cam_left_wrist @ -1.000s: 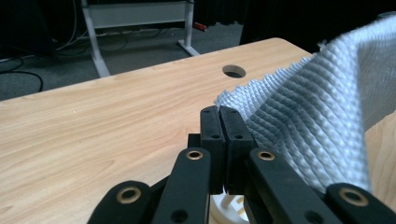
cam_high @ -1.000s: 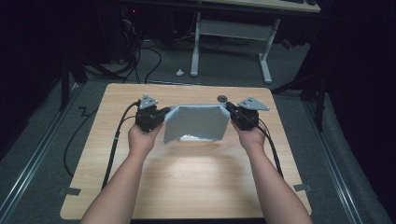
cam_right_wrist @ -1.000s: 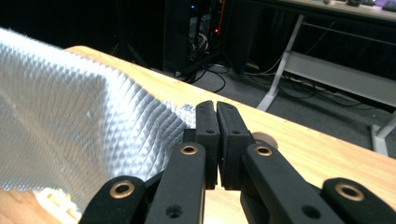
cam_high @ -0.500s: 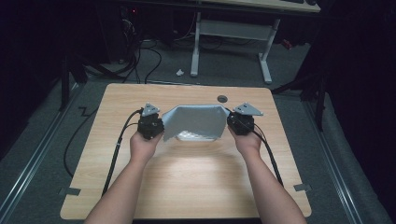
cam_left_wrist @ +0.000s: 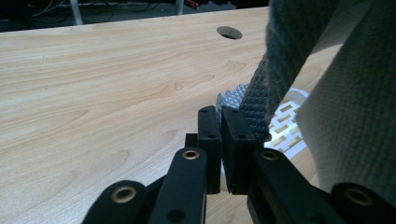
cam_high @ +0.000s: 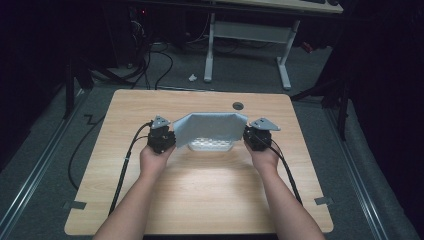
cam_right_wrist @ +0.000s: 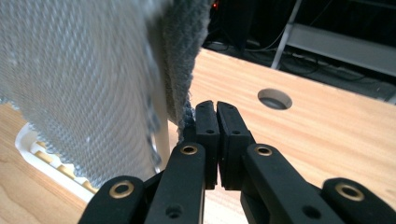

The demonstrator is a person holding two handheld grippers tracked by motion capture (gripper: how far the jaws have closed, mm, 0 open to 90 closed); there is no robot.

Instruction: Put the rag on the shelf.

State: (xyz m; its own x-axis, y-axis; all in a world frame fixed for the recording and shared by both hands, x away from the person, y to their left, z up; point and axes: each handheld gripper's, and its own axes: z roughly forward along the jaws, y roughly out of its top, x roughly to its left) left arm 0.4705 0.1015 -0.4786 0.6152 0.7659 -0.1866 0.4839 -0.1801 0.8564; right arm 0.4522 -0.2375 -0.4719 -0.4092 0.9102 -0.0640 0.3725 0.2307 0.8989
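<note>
A grey knitted cloth (cam_high: 210, 127) arches like a tent between my two grippers, low over a white slotted tray (cam_high: 210, 146) on the wooden table (cam_high: 200, 200). My left gripper (cam_high: 174, 139) is at the cloth's left corner. Its jaws have just been opening: in the left gripper view (cam_left_wrist: 220, 112) a narrow gap shows, and the cloth (cam_left_wrist: 355, 93) hangs beside the right jaw, not between the pads. My right gripper (cam_high: 246, 134) is at the right corner. Its jaws (cam_right_wrist: 216, 105) stand almost together, with the cloth (cam_right_wrist: 70, 70) bunched at their tip.
A round cable hole (cam_high: 238, 106) lies in the table beyond the cloth. Black cables (cam_high: 127, 160) trail from both grippers towards the table's near corners. On the floor behind the table stand a white desk frame (cam_high: 250, 35) and loose cables.
Both hands have sunk and come a little nearer with the cloth. The sheet, held up flat before, now sags as an arch over the white tray.
</note>
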